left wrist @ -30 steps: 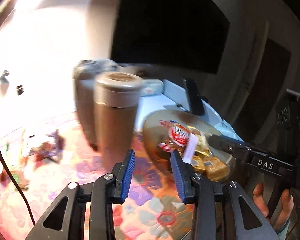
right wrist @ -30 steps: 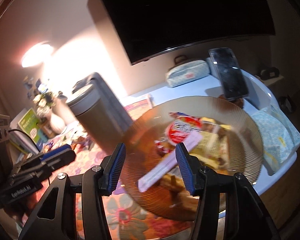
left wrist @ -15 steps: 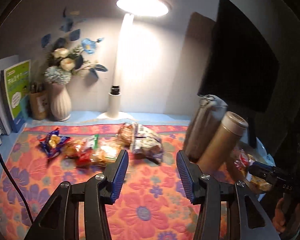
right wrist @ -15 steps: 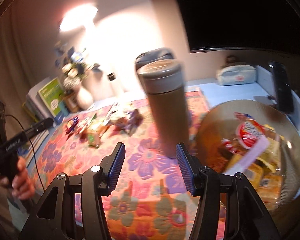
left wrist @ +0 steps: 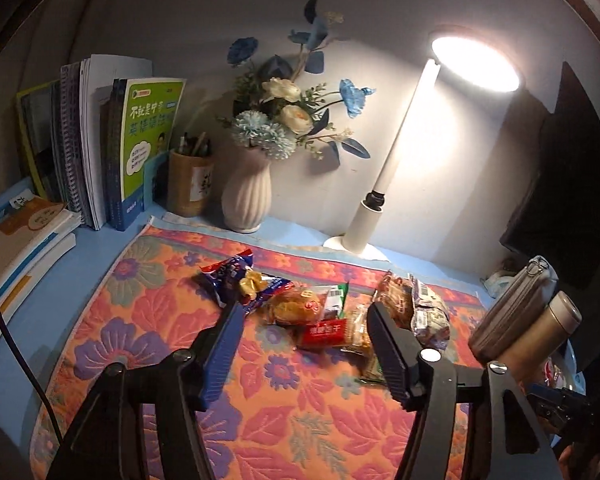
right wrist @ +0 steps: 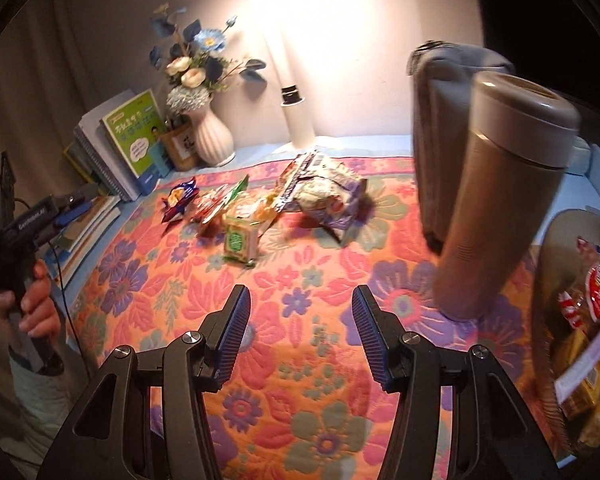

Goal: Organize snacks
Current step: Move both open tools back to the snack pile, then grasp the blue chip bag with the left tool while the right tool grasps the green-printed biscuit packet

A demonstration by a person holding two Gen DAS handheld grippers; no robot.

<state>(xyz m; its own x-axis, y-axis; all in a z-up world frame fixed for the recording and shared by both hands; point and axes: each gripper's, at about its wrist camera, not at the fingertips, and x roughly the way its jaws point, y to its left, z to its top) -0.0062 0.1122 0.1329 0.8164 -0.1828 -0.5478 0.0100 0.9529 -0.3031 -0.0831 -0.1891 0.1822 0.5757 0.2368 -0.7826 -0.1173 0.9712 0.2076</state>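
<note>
Crinkled bright snack packets (left wrist: 324, 312) heaped on floral cloth (left wrist: 300, 420), left gripper (left wrist: 304, 320) fingers opening empty

Each gripper is black, with two arms that have triangle holes and round silver screws. The left gripper (left wrist: 304, 322) and the right gripper (right wrist: 300, 322) have fingers (right wrist: 234, 334) with bumpy blue pads. A thin black cable (left wrist: 8, 332) hangs by the left one. The left hand (right wrist: 36, 300) wears a pale sleeve (right wrist: 40, 396).

Left gripper (left wrist: 302, 320) jaws opening, empty, right gripper (right wrist: 300, 320) jaws parted, empty
</note>
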